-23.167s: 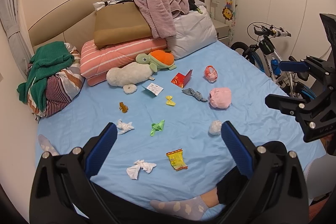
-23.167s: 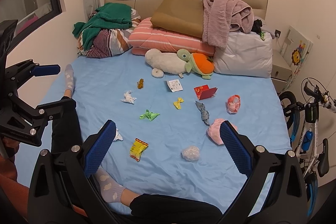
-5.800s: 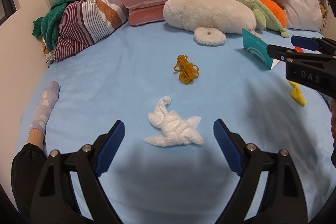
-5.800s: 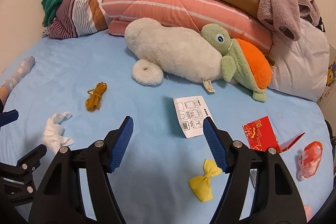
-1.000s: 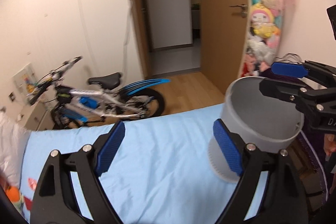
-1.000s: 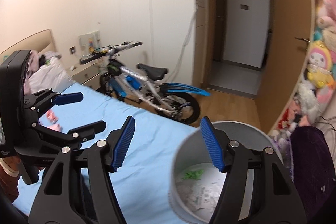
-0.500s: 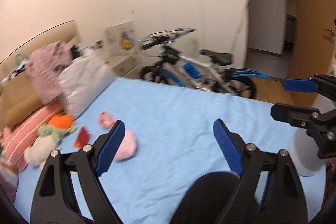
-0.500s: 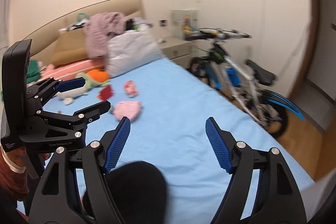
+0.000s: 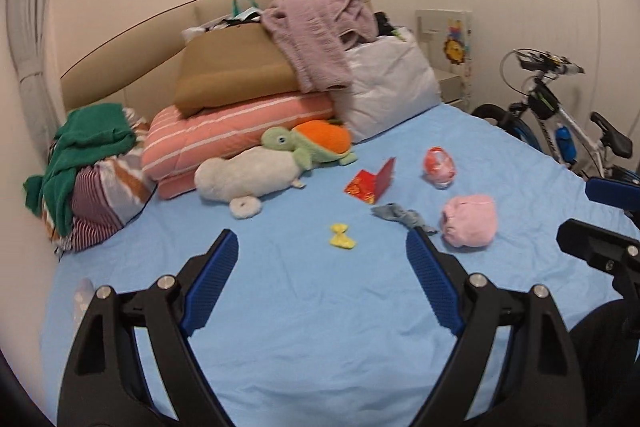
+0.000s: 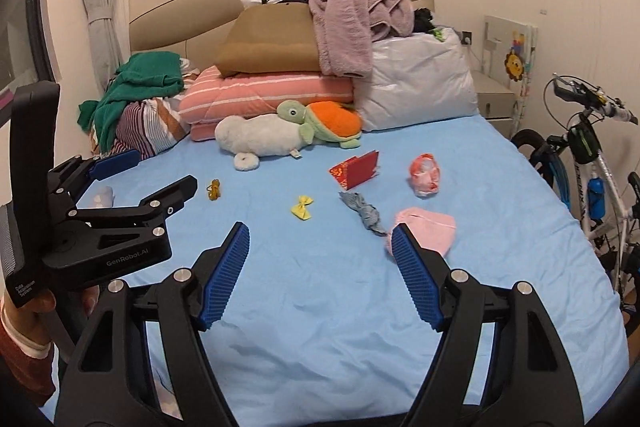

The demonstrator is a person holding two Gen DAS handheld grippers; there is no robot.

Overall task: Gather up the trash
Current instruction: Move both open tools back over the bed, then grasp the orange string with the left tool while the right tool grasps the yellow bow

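Note:
Litter lies scattered on the blue bed (image 9: 304, 331): a yellow twisted wrapper (image 9: 342, 236) (image 10: 302, 207), a grey crumpled scrap (image 9: 402, 215) (image 10: 363, 211), a red folded packet (image 9: 372, 181) (image 10: 355, 171), a red-and-white wrapper (image 9: 439, 163) (image 10: 425, 173), a pink bundle (image 9: 470, 220) (image 10: 430, 229) and a small brown knot (image 10: 214, 189). My left gripper (image 9: 322, 279) is open and empty, short of the yellow wrapper. My right gripper (image 10: 320, 269) also stands open and empty, with the pink bundle just past its right finger (image 10: 414, 275). In the right wrist view the left gripper (image 10: 140, 183) shows at the left.
Pillows (image 10: 272, 93), a brown cushion, a mauve towel and plush toys (image 10: 280, 133) crowd the head of the bed. Striped and green laundry (image 9: 86, 163) lies at the far left. A bicycle (image 10: 588, 163) stands along the right side, by a nightstand (image 10: 494, 99).
Both views have swung from the grey bin and doorway round to the head of the bed. The bin is out of sight and the litter is back in view. Both grippers remain empty.

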